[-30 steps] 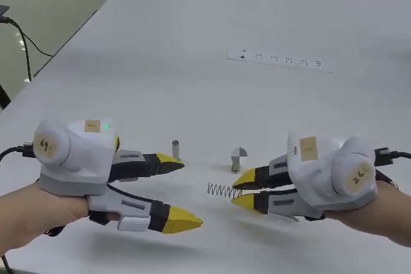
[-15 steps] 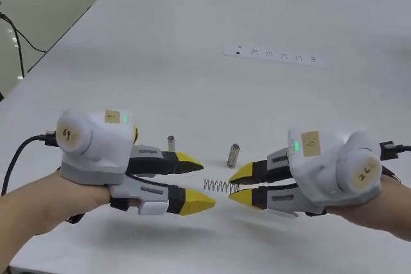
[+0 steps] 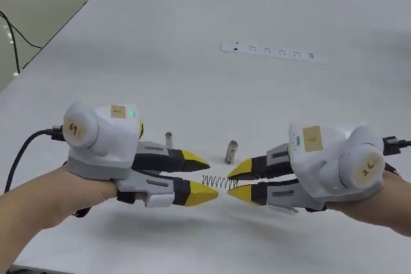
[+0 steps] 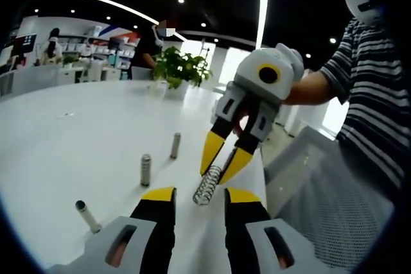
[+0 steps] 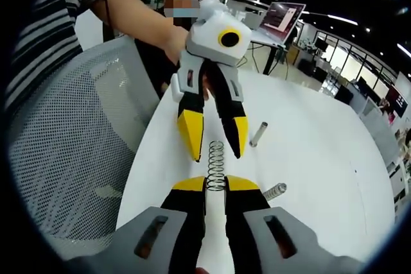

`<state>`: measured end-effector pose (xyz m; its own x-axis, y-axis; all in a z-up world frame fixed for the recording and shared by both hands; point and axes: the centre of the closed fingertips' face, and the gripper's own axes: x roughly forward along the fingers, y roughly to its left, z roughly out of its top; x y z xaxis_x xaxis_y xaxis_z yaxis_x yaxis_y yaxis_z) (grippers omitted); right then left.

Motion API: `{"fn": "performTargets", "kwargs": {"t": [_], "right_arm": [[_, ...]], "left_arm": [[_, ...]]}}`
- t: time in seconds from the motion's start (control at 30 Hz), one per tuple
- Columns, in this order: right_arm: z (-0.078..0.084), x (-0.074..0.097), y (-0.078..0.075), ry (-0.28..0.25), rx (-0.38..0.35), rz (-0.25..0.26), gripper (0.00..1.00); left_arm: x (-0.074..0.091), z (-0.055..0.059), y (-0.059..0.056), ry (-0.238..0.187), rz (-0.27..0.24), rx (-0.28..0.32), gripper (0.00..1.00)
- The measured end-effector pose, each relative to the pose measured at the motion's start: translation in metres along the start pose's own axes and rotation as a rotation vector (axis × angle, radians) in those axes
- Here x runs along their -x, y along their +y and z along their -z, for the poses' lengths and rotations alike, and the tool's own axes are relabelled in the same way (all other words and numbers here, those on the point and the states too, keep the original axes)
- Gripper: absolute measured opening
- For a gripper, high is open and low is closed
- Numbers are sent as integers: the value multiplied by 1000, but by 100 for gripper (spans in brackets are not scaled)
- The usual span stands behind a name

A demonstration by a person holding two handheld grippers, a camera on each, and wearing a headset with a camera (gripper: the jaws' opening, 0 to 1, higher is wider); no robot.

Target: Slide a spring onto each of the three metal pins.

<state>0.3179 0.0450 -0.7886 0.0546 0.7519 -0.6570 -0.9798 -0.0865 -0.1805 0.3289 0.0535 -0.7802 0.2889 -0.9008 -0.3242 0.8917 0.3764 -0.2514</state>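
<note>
A small wire spring (image 3: 214, 182) hangs level just above the white table, and my right gripper (image 3: 230, 183) is shut on its right end. My left gripper (image 3: 210, 176) faces it, open, with its yellow tips on either side of the spring's free left end. In the left gripper view the spring (image 4: 207, 185) reaches toward my own jaws from the right gripper (image 4: 216, 176). Just beyond stand a bare metal pin (image 3: 169, 139) and a pin wearing a spring (image 3: 231, 152). A third pin (image 4: 175, 145) stands farther along.
A white power strip (image 3: 273, 52) lies farther back on the table. A black cable (image 3: 26, 149) trails off the left gripper toward the table's left edge. A grey mesh chair (image 5: 70, 139) and a person in a striped shirt are behind the left gripper.
My left gripper has moved right, its open jaws now around the spring's free end. The right gripper still holds the spring and has barely moved. The head camera shifted slightly.
</note>
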Motion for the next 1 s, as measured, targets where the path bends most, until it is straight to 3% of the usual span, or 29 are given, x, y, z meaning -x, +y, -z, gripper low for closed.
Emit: {"fn": "performTargets", "kwargs": {"t": [1.0], "right_arm": [[-7,3,-1,-25,-1,1,7]], "left_arm": [[1,-5,-5,-9,32,-29,6]]}}
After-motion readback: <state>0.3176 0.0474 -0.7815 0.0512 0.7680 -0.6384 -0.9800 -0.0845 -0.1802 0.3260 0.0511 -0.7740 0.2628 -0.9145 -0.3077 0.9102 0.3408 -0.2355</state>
